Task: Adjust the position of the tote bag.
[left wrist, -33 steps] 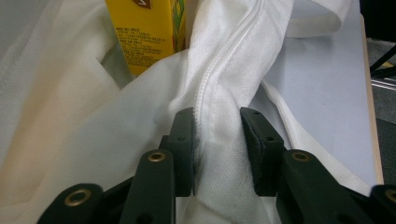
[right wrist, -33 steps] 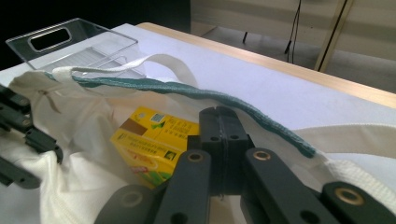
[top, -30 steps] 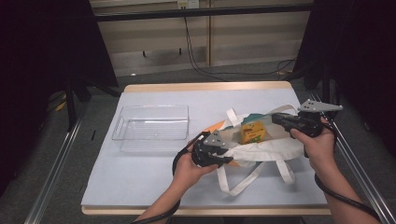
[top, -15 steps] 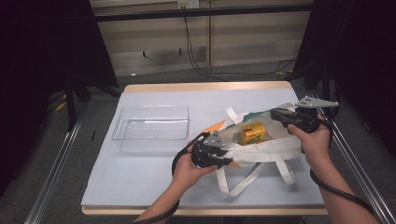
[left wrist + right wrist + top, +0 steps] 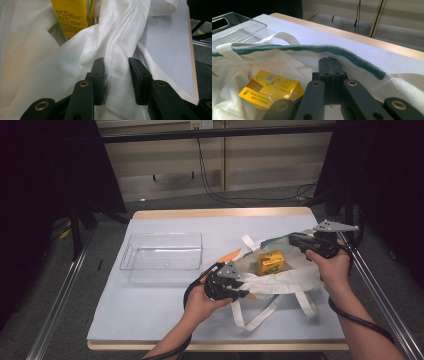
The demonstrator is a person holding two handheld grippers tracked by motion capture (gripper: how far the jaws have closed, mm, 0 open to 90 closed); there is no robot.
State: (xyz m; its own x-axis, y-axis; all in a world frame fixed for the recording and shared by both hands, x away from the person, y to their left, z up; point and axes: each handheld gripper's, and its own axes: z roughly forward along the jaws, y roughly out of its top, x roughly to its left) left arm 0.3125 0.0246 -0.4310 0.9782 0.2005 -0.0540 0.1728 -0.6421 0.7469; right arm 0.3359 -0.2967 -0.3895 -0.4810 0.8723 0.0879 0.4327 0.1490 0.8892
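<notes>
Closest to the person, the left gripper (image 5: 244, 292) sits low over the front of the white tote bag (image 5: 280, 282); in the left gripper view its jaws are set a little apart around a bunched fold of the near rim (image 5: 117, 62), the cloth and its stitched seam running up between the pads. That grip looks meant to pin the front lip down and towards the person, so the mouth stays wide. The loose handle loops (image 5: 260, 312) trail over the pale table mat (image 5: 150, 315) in front of it.

Just past that fold, inside the bag, lies the yellow drink carton (image 5: 270, 262), on its side on the bag's lining, roughly between the two grippers. In the right gripper view the carton (image 5: 272, 93) lies down and to the left of the jaws, apart from them.

Further back and to the right, the right gripper (image 5: 295, 240) hovers at the far rim; its jaws are pressed together with nothing visible between them, and they point towards the green-edged lip (image 5: 312, 50) of the bag. I judge it is either propping that lip up or waiting to go in for the carton.

Beyond, on the left of the table, the clear plastic tray (image 5: 162, 255) stands empty and well apart from the bag, a likely place for the carton
</notes>
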